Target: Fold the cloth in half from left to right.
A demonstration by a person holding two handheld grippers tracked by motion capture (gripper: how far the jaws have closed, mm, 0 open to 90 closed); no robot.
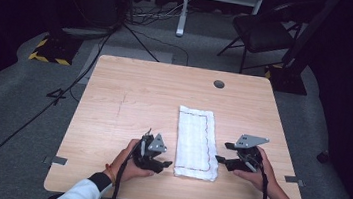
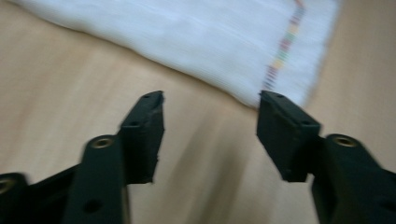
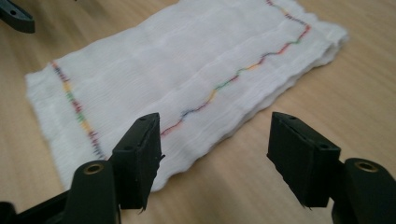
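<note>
- I had the folded white cloth [image 1: 197,143] lying flat on the bench [image 1: 129,99], right of centre and toward the near edge, its long side running near to far, with a wavy multicoloured stitch line [image 3: 233,79] along its border.
- My left tongs [image 1: 166,164] sat just left of the cloth's near-left corner, jaws spread and holding nothing; in the left gripper view they pointed at that corner [image 2: 261,95] from just short of it.
- My right tongs [image 1: 222,152] hovered just right of the cloth's right edge, jaws also spread and empty, the layered edge [image 3: 261,112] lying ahead between them.
- The main risk I judged was pinching only the top layer: the edge showed several thin plies, so a shallow bite would have peeled the fold open rather than lifted the whole cloth.
- Coming in too low, a jaw could have pushed the cloth across the smooth wood and bunched it instead of sliding under.
- The left gripper view was blurred, so I could not trust how far those tongs were from the corner; closing then might have caught bare bench.
- Uneven pulls from the two sides would have skewed the fold.
</note>
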